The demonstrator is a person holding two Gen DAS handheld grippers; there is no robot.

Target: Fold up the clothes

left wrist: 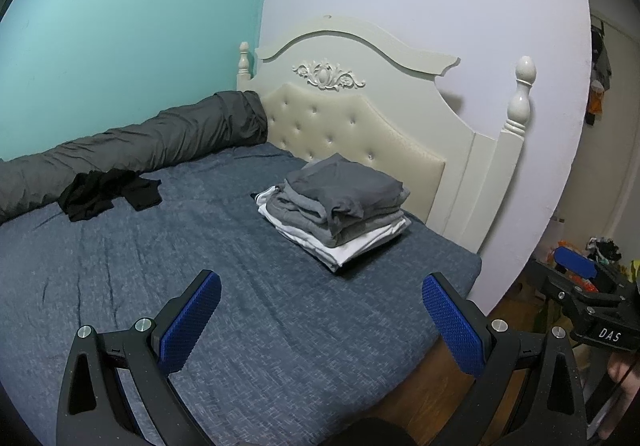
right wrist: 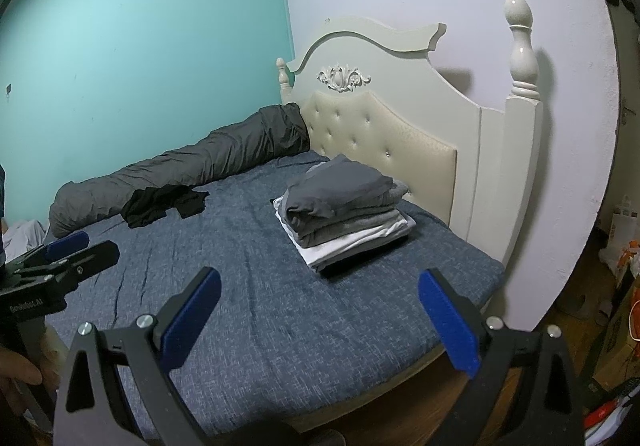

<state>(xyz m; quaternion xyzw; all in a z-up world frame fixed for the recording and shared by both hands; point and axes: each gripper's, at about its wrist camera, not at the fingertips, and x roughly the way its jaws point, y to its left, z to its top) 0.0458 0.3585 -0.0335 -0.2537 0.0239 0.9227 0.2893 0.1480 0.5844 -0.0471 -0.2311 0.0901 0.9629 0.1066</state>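
Blue pads line both tools; the left gripper (left wrist: 322, 296) hangs over the near part of the bed (left wrist: 120, 286) with its fingers spread wide and nothing between them; the right gripper (right wrist: 319, 294) is likewise splayed and empty above the mattress edge. Each also shows from the side in the other's view, at the frame edge. The pile of folded clothes (left wrist: 334, 212) sits on the blue sheet just in front of the padded headboard (left wrist: 360, 126), nearer the bed's right edge; grey garments on top, white beneath, something dark at the bottom; its long axis runs diagonally, from the bed's middle towards the near right corner. A crumpled black garment (left wrist: 106, 194) lies unfolded on the sheet, well apart from the pile, beside the rolled grey duvet (left wrist: 160, 142); that roll runs along the turquoise wall (left wrist: 120, 26), one end touching the headboard.
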